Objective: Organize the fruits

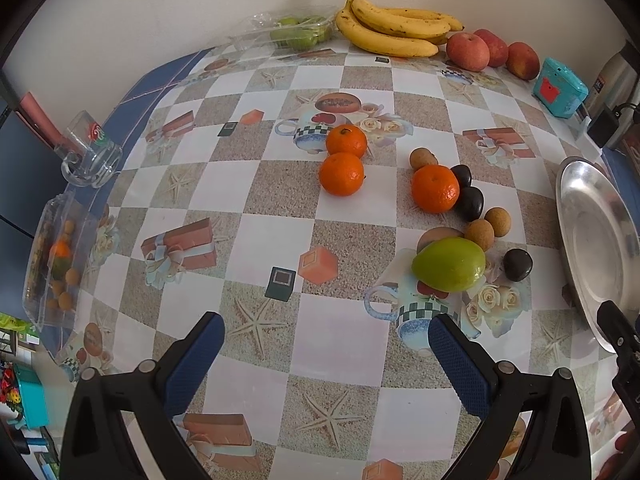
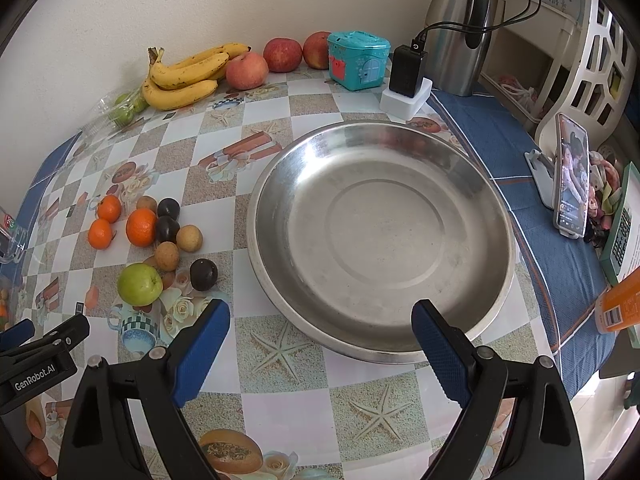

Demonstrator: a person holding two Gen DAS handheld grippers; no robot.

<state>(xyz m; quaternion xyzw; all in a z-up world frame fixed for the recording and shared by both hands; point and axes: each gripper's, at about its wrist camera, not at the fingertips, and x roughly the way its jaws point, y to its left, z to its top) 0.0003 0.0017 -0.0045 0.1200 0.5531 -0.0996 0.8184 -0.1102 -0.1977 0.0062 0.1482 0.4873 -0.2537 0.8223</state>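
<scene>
We see a table [image 2: 280, 412] under a checkered oilcloth printed with starfish, gift boxes and cups. The largest thing on it is a round steel dish [image 2: 280, 292], bare inside, lying right ahead of our right gripper [image 2: 320, 344], whose blue-padded jaws stand spread wide above the dish's near rim and hold nothing. A steel thermos jug [image 2: 452, 40] stands at the far right corner, with a black charger [image 2: 408, 66] on a white base and a turquoise toy box [image 2: 358, 60] just beside it. A phone [image 2: 570, 176] leans upright on a stand at the right edge.

Along the back wall lies a bunch of bananas [image 1: 394, 28], with three red apples [image 1: 468, 51] touching in a row to its right and a clear bag of green fruit [image 1: 298, 32] to its left.

Our left gripper [image 1: 326, 340] hovers over the cloth with jaws released and wide apart, empty. Just ahead of its right finger sits a green guava [image 1: 450, 264], beside the dish. Beyond it we find three mandarins [image 1: 435, 189], two of them touching and set apart to the left. Small brown longans [image 1: 479, 234] and dark round fruits [image 1: 517, 265] are scattered among them, near the dish's left rim. A glass mug [image 1: 90, 152] stands at the table's left edge.
</scene>
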